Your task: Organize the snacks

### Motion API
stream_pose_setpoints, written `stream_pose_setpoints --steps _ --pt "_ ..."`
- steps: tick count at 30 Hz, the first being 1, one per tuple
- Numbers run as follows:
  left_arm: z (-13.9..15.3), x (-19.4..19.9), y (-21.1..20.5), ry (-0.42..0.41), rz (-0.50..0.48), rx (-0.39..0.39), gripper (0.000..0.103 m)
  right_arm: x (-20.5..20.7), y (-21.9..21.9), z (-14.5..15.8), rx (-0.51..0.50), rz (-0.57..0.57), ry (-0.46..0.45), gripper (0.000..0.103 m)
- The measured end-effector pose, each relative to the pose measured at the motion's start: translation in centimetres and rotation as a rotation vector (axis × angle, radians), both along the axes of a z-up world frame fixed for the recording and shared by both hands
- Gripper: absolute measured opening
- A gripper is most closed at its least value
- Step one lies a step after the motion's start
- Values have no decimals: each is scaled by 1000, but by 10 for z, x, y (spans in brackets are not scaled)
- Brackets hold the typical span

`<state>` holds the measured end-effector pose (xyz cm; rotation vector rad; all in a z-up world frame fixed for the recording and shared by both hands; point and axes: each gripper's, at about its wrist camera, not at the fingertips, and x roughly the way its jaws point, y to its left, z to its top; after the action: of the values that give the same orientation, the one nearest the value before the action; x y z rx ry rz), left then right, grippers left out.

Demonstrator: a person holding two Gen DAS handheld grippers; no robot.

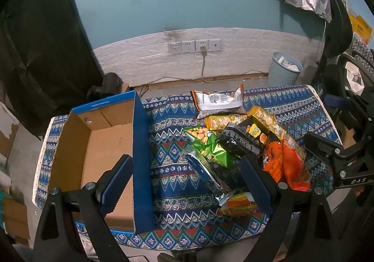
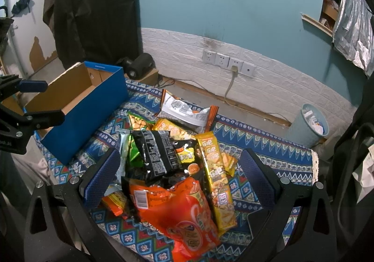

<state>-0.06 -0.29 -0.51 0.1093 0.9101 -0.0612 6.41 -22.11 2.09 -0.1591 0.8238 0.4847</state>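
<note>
An open blue cardboard box [image 1: 109,145] sits at the left end of the bench [image 1: 292,107], which is covered with a blue patterned cloth; nothing lies inside the box. The left gripper [image 1: 187,182] hangs with its jaws spread wide and holding nothing, one blue pad over the box's right wall, the other beside the snack heap.

Right of the box lies the pile of snacks. Nearest it is a silvery-blue packet [image 1: 205,173], then a green bag [image 1: 210,145] printed with round crackers. A black packet [image 2: 156,152] with fine white print too small to read rests on top. Behind the heap, farther from the box, lies a white-and-orange bag [image 2: 187,112]. Farther right come a large orange bag [image 2: 182,213] showing a barcode and a long yellow packet [image 2: 217,182] with Chinese lettering.

The right gripper [image 2: 180,177] hovers over the pile, jaws apart, gripping nothing. "DAS" is printed on its frame in the left wrist view.
</note>
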Motion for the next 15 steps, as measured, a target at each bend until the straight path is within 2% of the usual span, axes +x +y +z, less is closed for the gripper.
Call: stream_pose_setpoints --steps 15 --pt "-2 0 -3 5 -7 5 94 -1 0 0 -3 1 2 100"
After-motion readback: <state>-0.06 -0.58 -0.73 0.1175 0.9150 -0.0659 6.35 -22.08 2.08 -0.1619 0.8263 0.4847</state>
